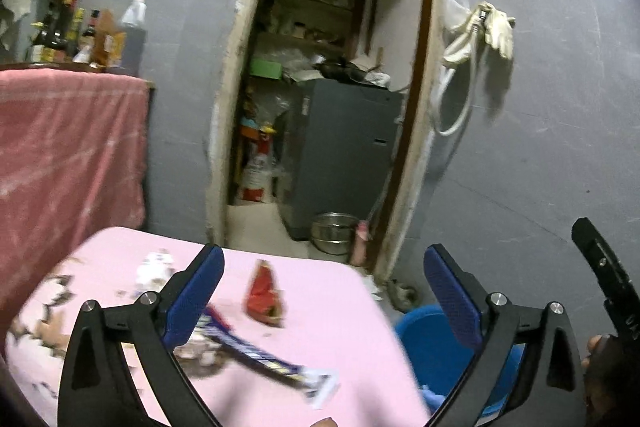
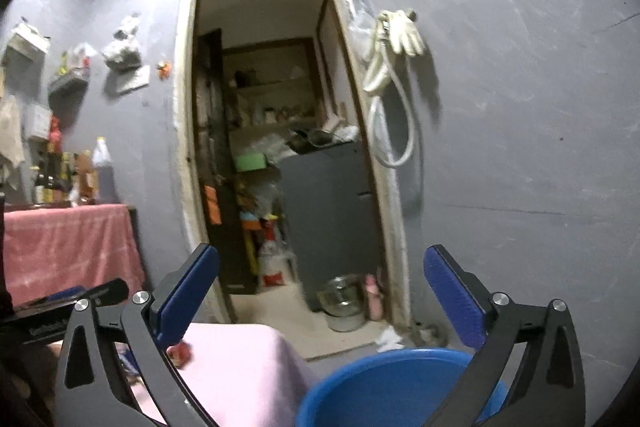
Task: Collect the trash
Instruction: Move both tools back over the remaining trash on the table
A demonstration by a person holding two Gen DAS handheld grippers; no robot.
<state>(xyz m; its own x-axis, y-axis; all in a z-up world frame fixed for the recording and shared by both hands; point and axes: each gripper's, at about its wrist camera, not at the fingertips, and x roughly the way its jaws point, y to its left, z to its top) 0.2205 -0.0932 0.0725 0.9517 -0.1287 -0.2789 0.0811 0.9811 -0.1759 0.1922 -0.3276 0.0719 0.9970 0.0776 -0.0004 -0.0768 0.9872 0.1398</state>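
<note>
One pink-covered table (image 1: 340, 307) and one blue bucket (image 2: 380, 387) just beside it show in both views. Only the left wrist view shows two wrappers on the table: a blue-and-white wrapper (image 1: 256, 351) and a smaller red wrapper (image 1: 265, 297). The left gripper (image 1: 324, 291) and right gripper (image 2: 320, 291) both gape wide, holding nothing.

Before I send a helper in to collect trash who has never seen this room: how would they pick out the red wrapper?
Find the table under the pink cloth, left of the round blue plastic tub. The crumpled red wrapper lies near the middle of the cloth, just beyond a long blue-and-white striped wrapper. It is the only bright red, wedge-shaped scrap there.
</note>
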